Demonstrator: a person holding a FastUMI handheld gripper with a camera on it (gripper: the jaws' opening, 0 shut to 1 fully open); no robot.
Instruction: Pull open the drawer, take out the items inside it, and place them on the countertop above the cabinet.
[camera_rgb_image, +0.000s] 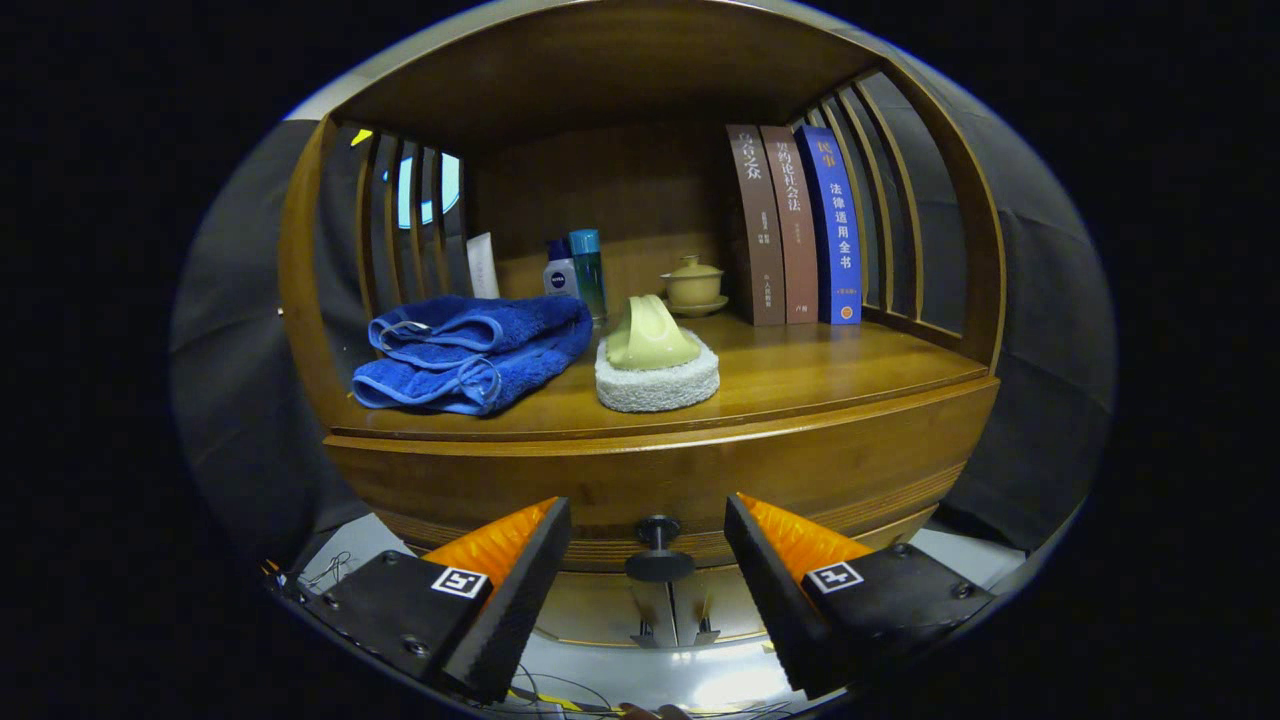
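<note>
The wooden drawer front (660, 470) of the brown cabinet sits flush and closed under the curved wooden countertop (830, 375), and its small dark round knob on a short stem (659, 550) stands between the two fingers of the hand-held gripper (648, 560), which are spread wide with open space on either side of the knob; neither finger touches it and nothing is held. On the countertop lie a folded blue terry towel with lighter piping (470, 350) and, just beside it, a pale yellow-green plastic-handled scrubber on a thick white sponge pad (656, 365), with a small yellowish lidded ceramic cup on a saucer (693, 287), two little toiletry bottles (575, 270), a white tube (482, 265) and three upright books (797, 225) further back. This layout fits two readings: a closed drawer with its contents inside and waiting, or a drawer shut again with the towel and scrubber lying where they were meant to go; the inside is hidden, so I cannot settle it. If the knob is to be gripped, the fingers would do best to centre on the stem behind the disc, close evenly so both press together, and pull straight out along the drawer's travel, level, since a slanted tug could slip off so small a knob
</note>
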